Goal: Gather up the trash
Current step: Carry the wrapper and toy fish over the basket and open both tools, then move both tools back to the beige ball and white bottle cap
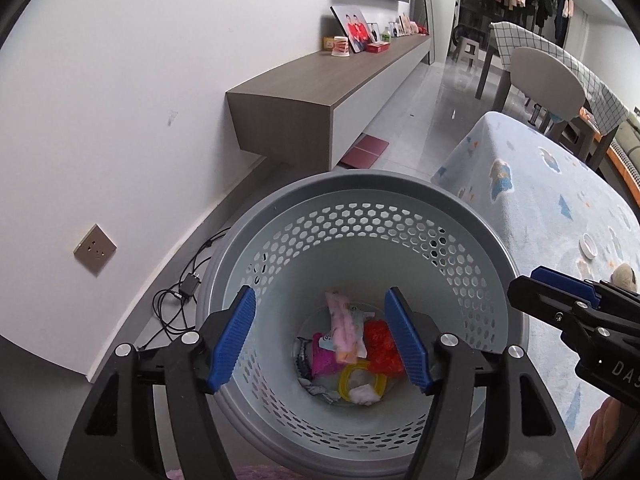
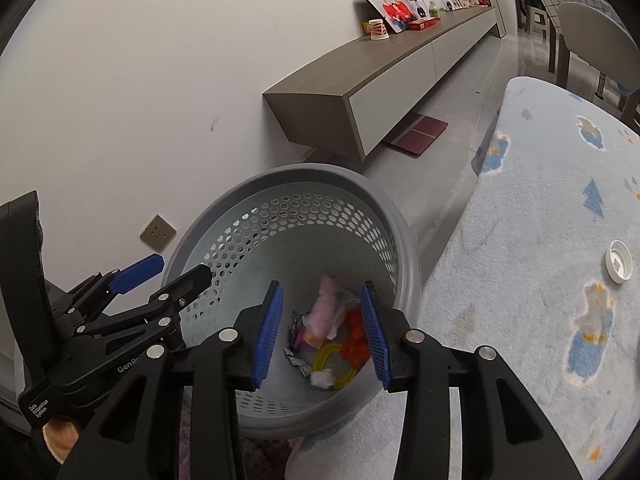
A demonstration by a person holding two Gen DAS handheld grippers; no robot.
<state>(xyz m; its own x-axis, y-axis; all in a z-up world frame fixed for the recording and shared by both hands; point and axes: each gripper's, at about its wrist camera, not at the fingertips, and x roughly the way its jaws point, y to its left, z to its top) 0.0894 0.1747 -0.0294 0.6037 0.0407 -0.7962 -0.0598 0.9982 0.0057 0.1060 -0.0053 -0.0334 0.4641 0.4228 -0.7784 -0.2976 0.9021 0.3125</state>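
Observation:
A grey perforated trash basket stands on the floor; it also shows in the right wrist view. At its bottom lie a pink wrapper, red plastic, a yellow ring and crumpled paper. My left gripper is open and empty above the basket mouth. My right gripper is open and empty, also above the basket, to the right of the left one. A white bottle cap lies on the blue patterned rug at the right.
A white wall with a socket is at the left. A black cable lies by the basket. A low wooden cabinet with photos runs along the wall. A chair stands at the back right.

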